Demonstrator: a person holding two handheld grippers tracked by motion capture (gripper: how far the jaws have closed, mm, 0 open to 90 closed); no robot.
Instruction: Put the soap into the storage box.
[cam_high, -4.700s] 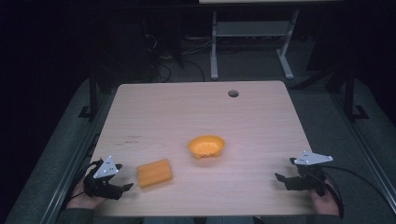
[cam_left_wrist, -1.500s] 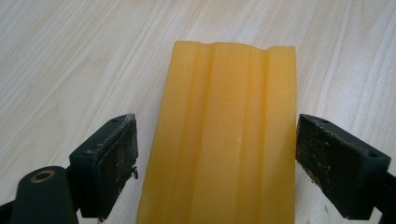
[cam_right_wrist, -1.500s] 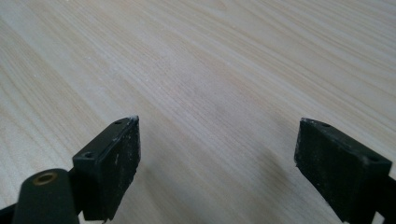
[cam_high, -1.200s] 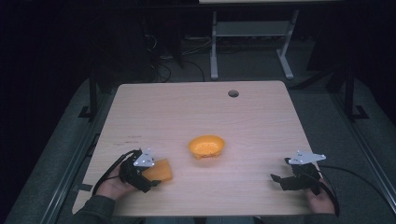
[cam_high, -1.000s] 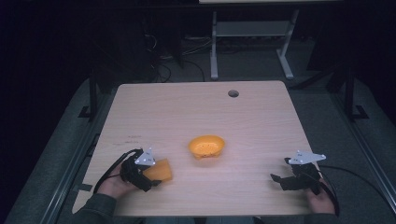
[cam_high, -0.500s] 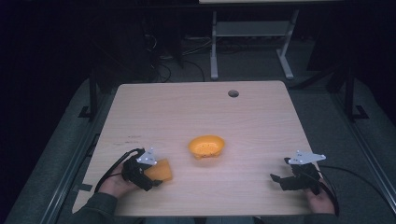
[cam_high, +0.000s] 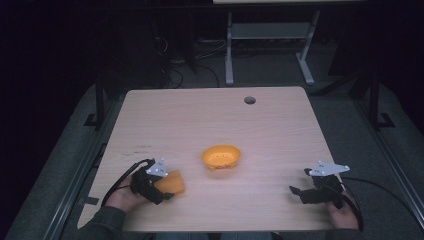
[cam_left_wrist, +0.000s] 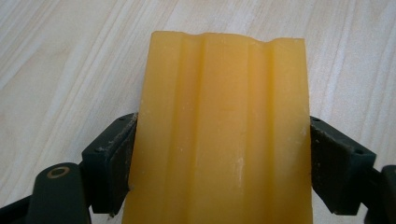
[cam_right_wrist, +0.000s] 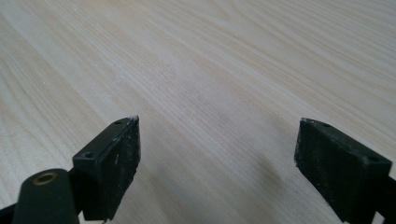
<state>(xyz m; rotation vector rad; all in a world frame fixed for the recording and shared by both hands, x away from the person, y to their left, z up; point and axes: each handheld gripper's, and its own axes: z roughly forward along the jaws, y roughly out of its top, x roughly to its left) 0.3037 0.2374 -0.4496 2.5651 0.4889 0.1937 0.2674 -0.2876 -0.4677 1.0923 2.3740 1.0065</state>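
Pale wooden tabletop (cam_high: 280, 130): near the orange plastic bowl (cam_high: 221, 157), your left gripper (cam_left_wrist: 219, 158) clamps the ridged orange-yellow block (cam_left_wrist: 224, 126), presumably for lifting, while your right gripper (cam_right_wrist: 215, 163), well apart from the bowl, waits with jaws spread.

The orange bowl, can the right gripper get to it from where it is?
Probably yes. The right gripper sits open near the table's edge, and only bare table lies between it and the orange bowl.

Wooden table (cam_high: 280, 135), orange bowl (cam_high: 221, 157)
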